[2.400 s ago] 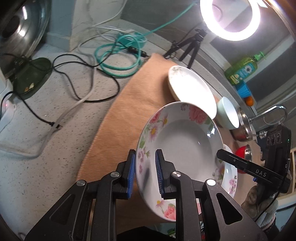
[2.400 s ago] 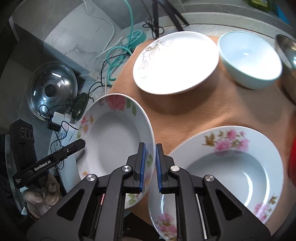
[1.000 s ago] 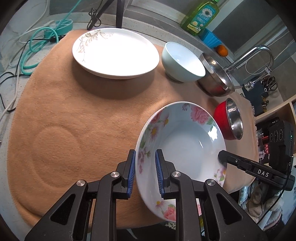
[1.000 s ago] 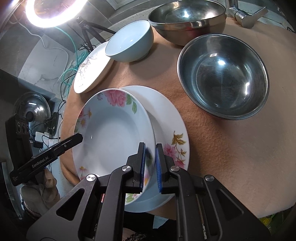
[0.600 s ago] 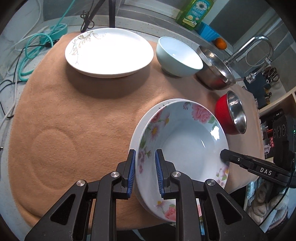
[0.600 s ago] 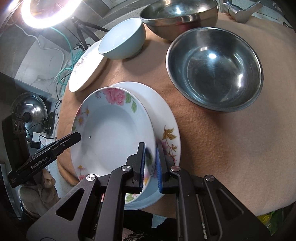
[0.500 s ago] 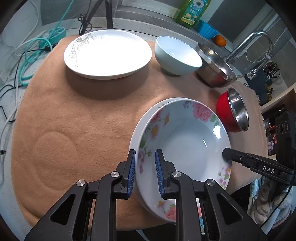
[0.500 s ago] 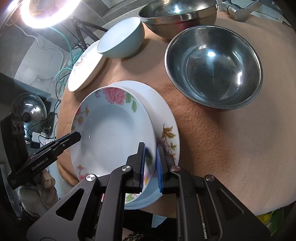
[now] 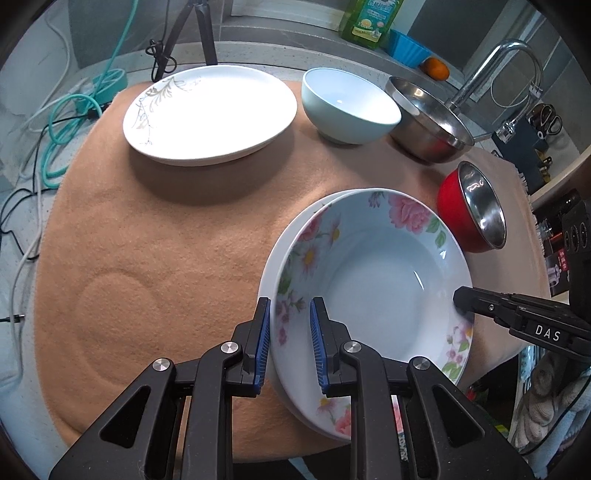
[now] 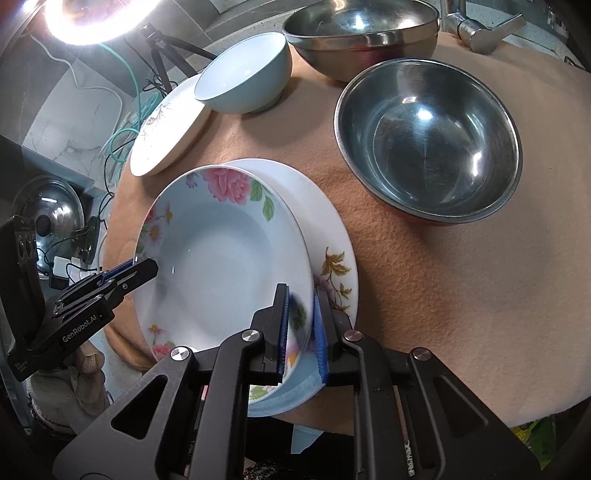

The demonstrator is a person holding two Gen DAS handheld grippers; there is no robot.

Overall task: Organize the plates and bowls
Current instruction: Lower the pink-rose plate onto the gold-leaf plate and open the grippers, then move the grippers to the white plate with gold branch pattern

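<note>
- My left claw point(image 9: 289, 341) has its blue pads on either side of the near rim of the rose plate point(image 9: 373, 280). I judge it clamped on that rim, though a little daylight shows beside the pads.
- My right claw point(image 10: 300, 330) pinches the opposite rim of the same plate, pads tight against the china. In the left view its black tip reaches in from my right.
- The rose plate sits directly ahead of both claws, nested into the leaf-pattern plate point(image 10: 330, 240) beneath it. Whether it rests fully down or hovers just above, I cannot tell.
- So one stacking step looks nearly done; what is left is to let go with both claws.
- Far ahead and left of my left claw lies the white branch-pattern plate point(image 9: 210, 110), alone on the tan cloth point(image 9: 147, 236) and well apart from the stack. I judge it goes on the pile next.
- To its right stands the pale blue bowl point(image 9: 349, 107), upright, just beside the steel bowl point(image 9: 428, 122).
- Ahead and right of my right claw sits the red-sided steel bowl point(image 10: 428, 136), just beyond the stack, not touching it.
- None of the three bowls is nested, so the bowl half of the job looks untouched.
- A dish-soap bottle point(image 9: 371, 18) stands behind everything.
</note>
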